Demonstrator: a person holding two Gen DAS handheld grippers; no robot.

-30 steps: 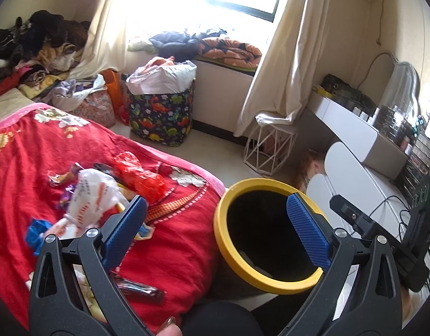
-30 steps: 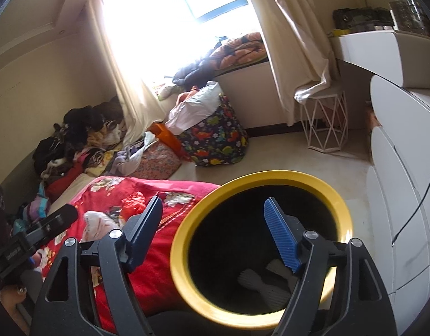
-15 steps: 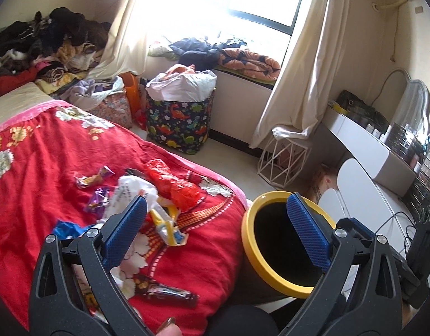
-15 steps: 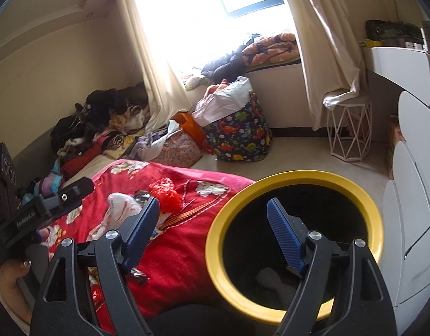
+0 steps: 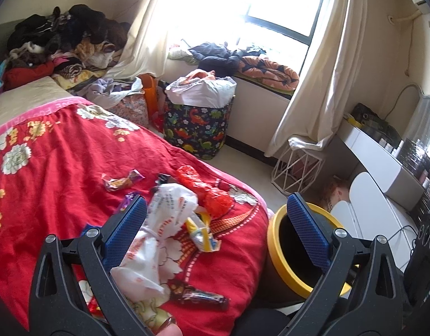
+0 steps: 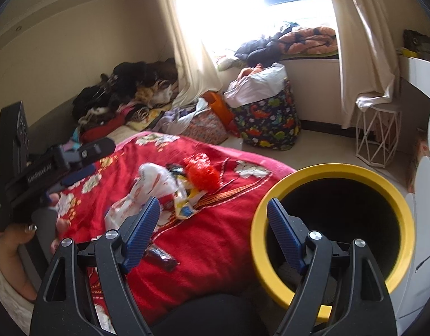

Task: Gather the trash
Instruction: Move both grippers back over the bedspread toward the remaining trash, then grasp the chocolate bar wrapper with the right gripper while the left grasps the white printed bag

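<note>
Trash lies on a red flowered blanket: a white plastic bag, a red crumpled wrapper, a yellow packet, a dark wrapper and a small foil wrapper. A yellow-rimmed black bin stands beside the bed, also in the left wrist view. My left gripper is open and empty above the trash. My right gripper is open and empty between the blanket edge and the bin. The white bag and red wrapper show beyond it.
A dinosaur-print hamper and a white wire stool stand on the floor by the window. Clothes pile at the bed's far end. A white dresser runs along the right wall.
Both grippers have swung left, away from the bin and toward the trash on the blanket. Both stay open and empty.
</note>
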